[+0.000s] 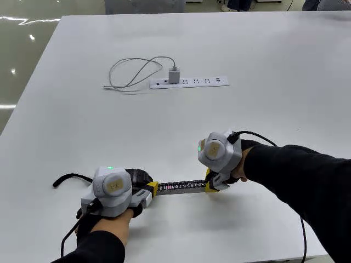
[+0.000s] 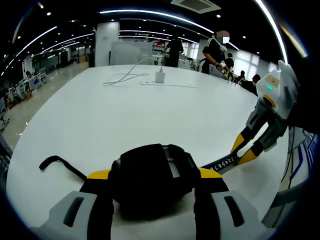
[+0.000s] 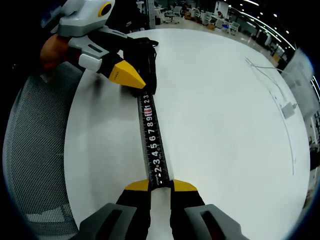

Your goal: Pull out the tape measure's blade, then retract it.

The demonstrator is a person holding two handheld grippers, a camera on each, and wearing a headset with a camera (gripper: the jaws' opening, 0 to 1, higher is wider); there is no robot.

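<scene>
A black tape measure case sits on the white table near its front edge, clamped between the yellow-tipped jaws of my left gripper. Its dark wrist strap trails off to the left. The numbered blade runs out flat along the table from the case to my right gripper, which is shut on the blade's end. In the head view the short stretch of blade spans between the case and my right gripper.
A white power strip with a plugged charger and a looped grey cable lies at the table's middle back. The table's front edge is close below the grippers. People stand beyond the far end in the left gripper view.
</scene>
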